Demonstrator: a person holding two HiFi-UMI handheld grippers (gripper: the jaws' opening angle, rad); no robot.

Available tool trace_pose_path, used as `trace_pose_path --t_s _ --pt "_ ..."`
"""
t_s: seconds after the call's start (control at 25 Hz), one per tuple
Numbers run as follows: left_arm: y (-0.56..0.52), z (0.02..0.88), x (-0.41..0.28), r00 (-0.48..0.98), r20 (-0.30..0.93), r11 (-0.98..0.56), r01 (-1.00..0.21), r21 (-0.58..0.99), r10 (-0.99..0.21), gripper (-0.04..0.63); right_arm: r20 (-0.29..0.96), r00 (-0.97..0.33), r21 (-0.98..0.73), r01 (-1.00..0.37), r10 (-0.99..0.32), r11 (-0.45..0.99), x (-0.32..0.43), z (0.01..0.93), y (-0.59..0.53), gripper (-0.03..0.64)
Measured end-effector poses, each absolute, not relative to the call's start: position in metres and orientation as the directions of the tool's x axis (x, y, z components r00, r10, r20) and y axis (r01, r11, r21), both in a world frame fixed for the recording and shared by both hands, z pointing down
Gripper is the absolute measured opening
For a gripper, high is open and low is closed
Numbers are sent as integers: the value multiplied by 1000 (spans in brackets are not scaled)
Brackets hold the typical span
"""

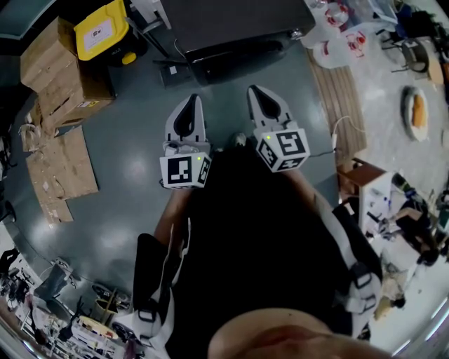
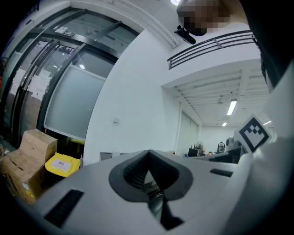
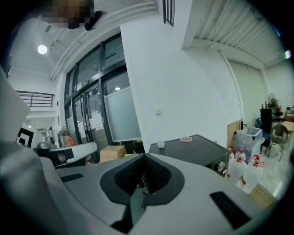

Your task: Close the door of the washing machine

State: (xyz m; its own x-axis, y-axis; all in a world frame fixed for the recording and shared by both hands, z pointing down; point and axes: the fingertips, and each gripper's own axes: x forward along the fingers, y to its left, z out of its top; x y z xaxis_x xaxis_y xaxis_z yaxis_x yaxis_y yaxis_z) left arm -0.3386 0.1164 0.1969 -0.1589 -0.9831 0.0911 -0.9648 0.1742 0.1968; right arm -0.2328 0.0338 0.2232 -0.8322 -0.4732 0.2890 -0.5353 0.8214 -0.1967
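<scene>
In front of the person's dark top [image 1: 266,231], the left gripper [image 1: 191,102] and right gripper [image 1: 258,92] are both clamped together, empty, facing the dark washing machine [image 1: 231,28].

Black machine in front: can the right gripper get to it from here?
Probably yes. The right gripper is shut and empty, and only grey floor shows between it and the black machine. They are apart, so a step closer looks needed.

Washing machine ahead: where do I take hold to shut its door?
Likely the dark panel jutting toward you from the washing machine. Take its near free edge from the front with the right gripper, which is nearer it. The hinge side is unclear.
</scene>
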Motion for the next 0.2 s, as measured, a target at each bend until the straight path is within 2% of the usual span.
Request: trace_pose_path --t_s 0.2 --pt "116 197 -340 -151 92 167 -965 202 -984 5 287 -836 -190 -529 -469 827 -238 221 35 6"
